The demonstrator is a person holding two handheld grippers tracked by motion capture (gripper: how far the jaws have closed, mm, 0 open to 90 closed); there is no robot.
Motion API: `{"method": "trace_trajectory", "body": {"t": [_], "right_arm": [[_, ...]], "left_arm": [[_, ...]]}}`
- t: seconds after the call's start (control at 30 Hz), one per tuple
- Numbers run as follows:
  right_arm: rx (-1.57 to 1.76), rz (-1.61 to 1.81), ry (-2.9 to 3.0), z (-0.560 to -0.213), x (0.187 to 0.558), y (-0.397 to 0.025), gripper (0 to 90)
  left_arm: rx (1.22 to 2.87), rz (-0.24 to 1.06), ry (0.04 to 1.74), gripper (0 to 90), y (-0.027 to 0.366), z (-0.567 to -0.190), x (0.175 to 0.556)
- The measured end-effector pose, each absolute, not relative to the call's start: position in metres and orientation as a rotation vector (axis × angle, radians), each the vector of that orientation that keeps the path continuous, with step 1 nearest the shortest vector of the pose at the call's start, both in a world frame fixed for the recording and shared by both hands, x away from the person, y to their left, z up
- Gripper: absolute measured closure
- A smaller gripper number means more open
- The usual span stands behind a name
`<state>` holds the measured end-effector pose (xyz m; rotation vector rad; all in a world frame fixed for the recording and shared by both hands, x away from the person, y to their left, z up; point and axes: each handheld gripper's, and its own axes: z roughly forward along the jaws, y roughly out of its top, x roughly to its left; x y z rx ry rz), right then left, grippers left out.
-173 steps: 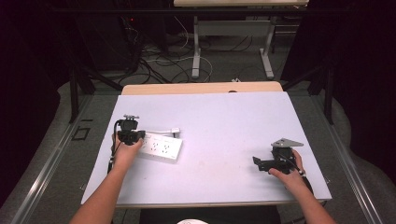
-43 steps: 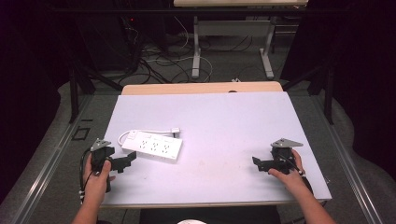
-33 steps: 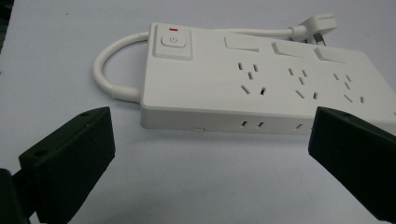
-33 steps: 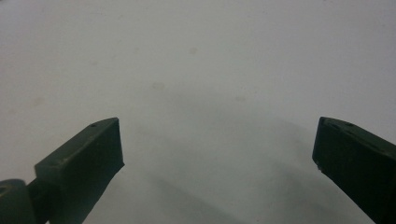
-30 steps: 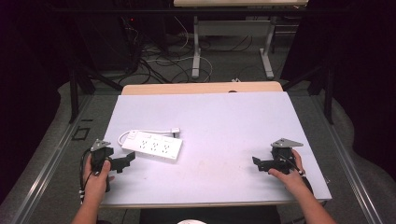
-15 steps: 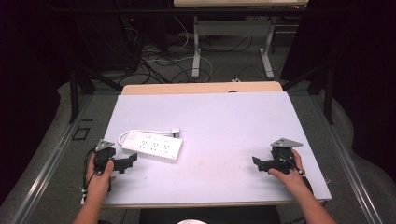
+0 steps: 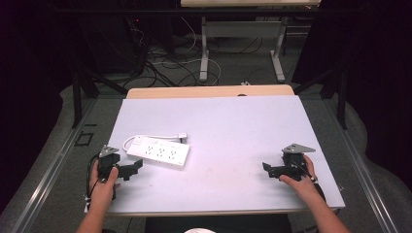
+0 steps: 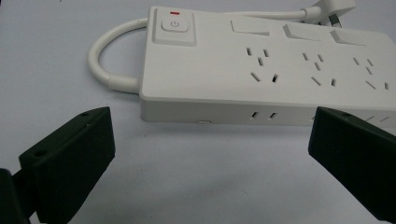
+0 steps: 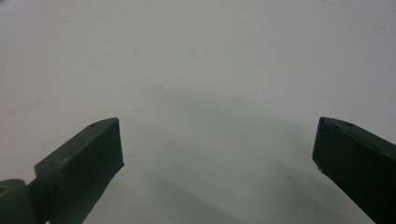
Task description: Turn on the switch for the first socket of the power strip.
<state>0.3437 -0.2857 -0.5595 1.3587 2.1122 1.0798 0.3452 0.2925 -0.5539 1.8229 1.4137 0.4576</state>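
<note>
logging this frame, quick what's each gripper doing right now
Left gripper: open, holding nothing, fingers apart just short of the white power strip.
Right gripper: open, holding nothing, over the bare table.

power strip (image 8: 261, 70): smooth white plastic, faintly glossy, just ahead of the left gripper (image 8: 210, 154)
cord (image 8: 109, 60): smooth white rubbery sheath
gripper jaws: matt black plastic
table (image 9: 196, 70): matt pale surface, lightly stained, under the right gripper (image 9: 217, 154)

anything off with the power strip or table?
Nothing stands out. The white power strip lies flat on the table, slightly angled, its cord looped behind it and unplugged. The left tool sits open just short of it; faint stains mark the tabletop.
</note>
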Motion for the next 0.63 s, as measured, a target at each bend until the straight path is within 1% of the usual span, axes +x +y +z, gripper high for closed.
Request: {"method": "trace_trajectory", "body": {"t": [0.63], "right_arm": [[1.357, 1.085, 2.104, -0.5596, 0.3442, -0.2862, 1.0]], "left_arm": [[1.815, 0.466, 1.422, 0.3, 0.2936, -0.5534, 0.3453]]}}
